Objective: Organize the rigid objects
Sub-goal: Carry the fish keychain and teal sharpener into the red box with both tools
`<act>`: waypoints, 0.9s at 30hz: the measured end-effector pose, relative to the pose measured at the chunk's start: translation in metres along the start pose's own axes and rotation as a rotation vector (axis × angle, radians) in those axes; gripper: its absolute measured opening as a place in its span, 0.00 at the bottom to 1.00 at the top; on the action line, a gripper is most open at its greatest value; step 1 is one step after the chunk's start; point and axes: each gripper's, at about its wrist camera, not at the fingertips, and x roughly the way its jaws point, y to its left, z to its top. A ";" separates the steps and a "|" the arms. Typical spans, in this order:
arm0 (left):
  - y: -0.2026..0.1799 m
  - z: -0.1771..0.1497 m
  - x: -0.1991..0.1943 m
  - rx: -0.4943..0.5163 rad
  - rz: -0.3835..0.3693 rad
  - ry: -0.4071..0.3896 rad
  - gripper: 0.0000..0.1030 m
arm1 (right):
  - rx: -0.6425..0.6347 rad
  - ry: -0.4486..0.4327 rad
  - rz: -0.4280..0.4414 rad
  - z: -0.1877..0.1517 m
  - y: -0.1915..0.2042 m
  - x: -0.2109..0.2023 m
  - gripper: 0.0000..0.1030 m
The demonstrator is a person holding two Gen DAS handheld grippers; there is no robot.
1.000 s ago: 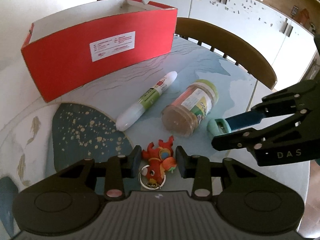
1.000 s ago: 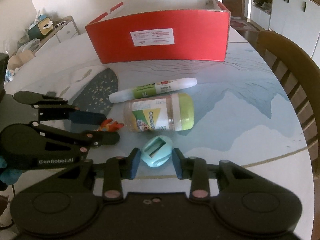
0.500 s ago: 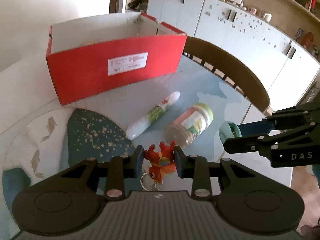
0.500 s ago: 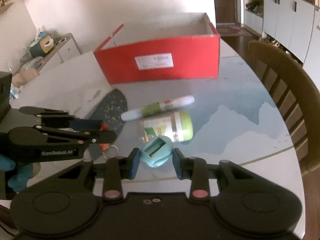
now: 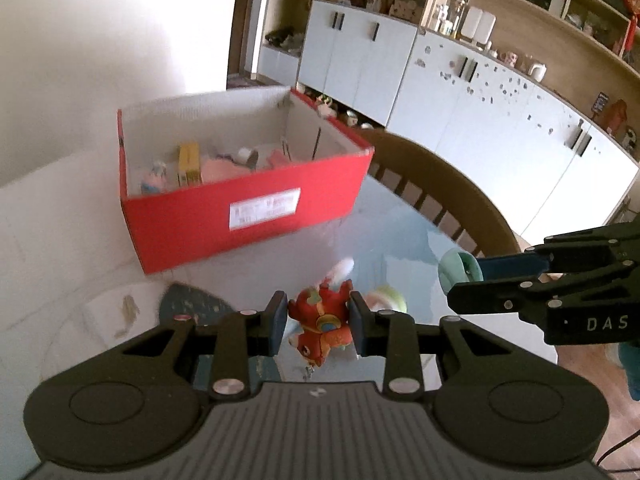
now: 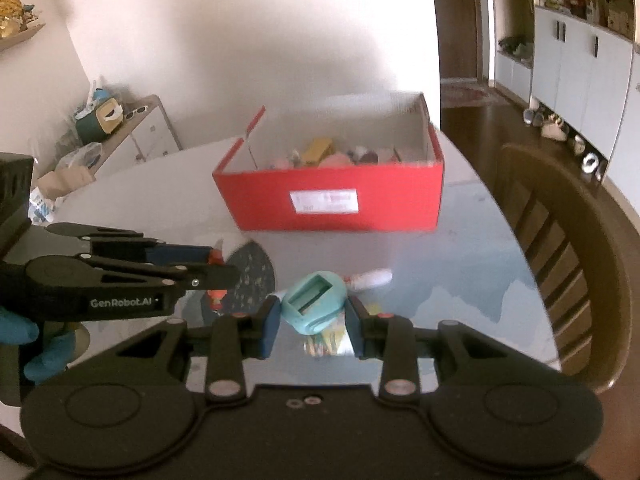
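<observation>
Hand-held gripper (image 6: 218, 276) reads "GenRobot.AI"; other (image 5: 460, 280) "DAS".

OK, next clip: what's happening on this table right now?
A person is tidying small items into an open red box that already holds several things. The left gripper is clamped on a red fish keychain, and the right gripper is clamped on a small teal sharpener-like object. Both items are held in the air, short of the box. A white pen and a green-lidded jar lie on the table.
</observation>
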 end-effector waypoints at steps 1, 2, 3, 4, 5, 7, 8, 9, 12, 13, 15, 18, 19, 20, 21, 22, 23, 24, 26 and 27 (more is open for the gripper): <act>0.000 0.006 -0.001 0.002 0.003 -0.009 0.31 | -0.007 -0.008 -0.005 0.005 0.000 -0.001 0.33; 0.000 0.011 -0.003 0.004 0.005 -0.017 0.31 | -0.015 -0.016 -0.010 0.010 0.000 -0.002 0.33; 0.000 0.017 -0.004 0.007 0.007 -0.028 0.31 | -0.022 -0.022 -0.013 0.015 0.000 -0.002 0.33; 0.000 0.022 -0.005 0.012 0.011 -0.039 0.31 | -0.029 -0.029 -0.018 0.020 0.000 -0.002 0.33; 0.000 0.028 -0.006 0.018 0.016 -0.048 0.31 | -0.037 -0.034 -0.022 0.025 0.000 -0.002 0.33; 0.002 0.040 -0.006 0.019 0.020 -0.061 0.31 | -0.054 -0.050 -0.026 0.033 0.001 -0.003 0.33; 0.003 0.045 -0.006 0.020 0.021 -0.068 0.31 | -0.062 -0.057 -0.028 0.038 0.002 -0.003 0.33; 0.003 0.051 -0.006 0.022 0.026 -0.075 0.31 | -0.067 -0.062 -0.028 0.042 0.001 -0.003 0.33; 0.005 0.066 -0.004 0.029 0.038 -0.090 0.31 | -0.080 -0.075 -0.028 0.054 0.000 0.000 0.33; 0.005 0.071 -0.003 0.030 0.042 -0.095 0.31 | -0.084 -0.080 -0.029 0.057 -0.001 0.001 0.33; 0.006 0.079 -0.002 0.036 0.050 -0.102 0.31 | -0.094 -0.088 -0.031 0.065 -0.002 0.003 0.33; 0.010 0.091 0.002 0.048 0.068 -0.106 0.31 | -0.109 -0.100 -0.037 0.076 -0.005 0.006 0.33; 0.012 0.096 0.004 0.054 0.076 -0.103 0.31 | -0.111 -0.104 -0.039 0.080 -0.007 0.007 0.33; 0.014 0.099 0.006 0.057 0.086 -0.100 0.31 | -0.112 -0.108 -0.042 0.084 -0.009 0.009 0.33; 0.016 0.103 0.009 0.060 0.098 -0.097 0.31 | -0.114 -0.110 -0.045 0.089 -0.011 0.011 0.33; 0.019 0.107 0.012 0.064 0.108 -0.092 0.31 | -0.116 -0.112 -0.050 0.093 -0.013 0.014 0.33; 0.022 0.111 0.015 0.066 0.119 -0.089 0.31 | -0.118 -0.113 -0.056 0.098 -0.015 0.018 0.33; 0.024 0.114 0.018 0.067 0.131 -0.087 0.31 | -0.120 -0.115 -0.060 0.101 -0.016 0.021 0.33; 0.030 0.122 0.024 0.066 0.152 -0.083 0.31 | -0.126 -0.116 -0.071 0.109 -0.020 0.029 0.33; 0.033 0.125 0.026 0.063 0.160 -0.081 0.31 | -0.129 -0.116 -0.075 0.112 -0.022 0.033 0.33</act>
